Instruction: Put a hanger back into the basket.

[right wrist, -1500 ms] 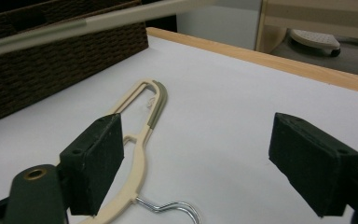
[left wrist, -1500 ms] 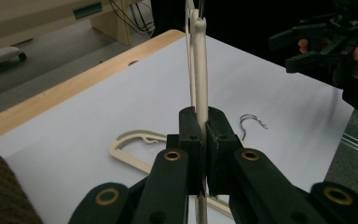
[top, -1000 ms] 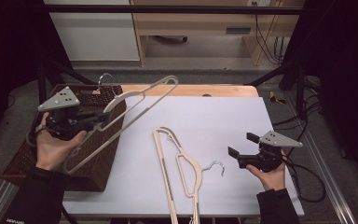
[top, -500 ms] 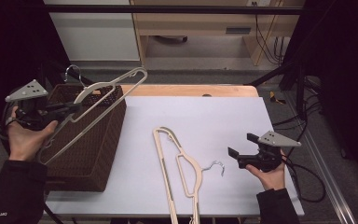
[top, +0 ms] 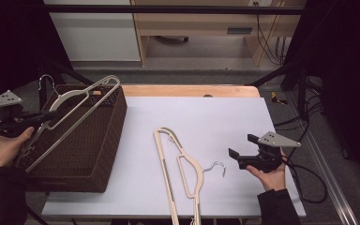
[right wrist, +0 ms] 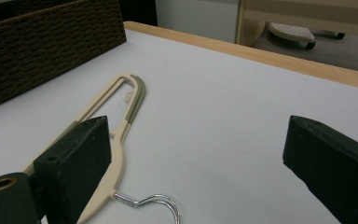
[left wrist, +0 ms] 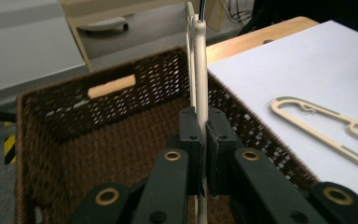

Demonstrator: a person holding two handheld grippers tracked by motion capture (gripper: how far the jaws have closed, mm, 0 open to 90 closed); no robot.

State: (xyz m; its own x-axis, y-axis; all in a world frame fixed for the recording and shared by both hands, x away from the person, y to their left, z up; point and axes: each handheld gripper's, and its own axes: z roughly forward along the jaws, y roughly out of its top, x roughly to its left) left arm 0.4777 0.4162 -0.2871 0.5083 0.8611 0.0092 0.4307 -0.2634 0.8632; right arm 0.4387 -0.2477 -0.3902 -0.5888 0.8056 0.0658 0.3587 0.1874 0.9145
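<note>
At the left edge of the desk (top: 206, 108) we see the left gripper (top: 44, 115) clamped on a cream hanger (top: 82, 96), held over the open brown wicker basket (top: 98, 140). In the high view the hanger hangs tilted above the basket's left half, its metal hook (top: 44, 80) pointing toward the far left corner and its long bar slanting down toward the basket's near left side. Along the left gripper's own jaws we see the two black pads (left wrist: 192, 140) pressed flat against the hanger's thin edge (left wrist: 199, 65), which rises upright between them, with the basket's woven floor and far wall (left wrist: 107, 98) below and beyond it.

A second cream hanger (top: 178, 164) lies flat on the white sheet, near the middle of the desk's near edge, well apart from the basket. Its hook (top: 215, 167) points toward the right gripper (top: 236, 152), which rests near the desk's right edge in the person's right hand (top: 272, 176). We see its jaws standing wide apart with nothing between them; in the right gripper view the lying hanger (right wrist: 121, 121) runs just beside the left jaw, its chrome hook (right wrist: 156, 203) curling on the sheet at the bottom of the view. The basket's side (right wrist: 42, 46) fills the upper left corner there.
</note>
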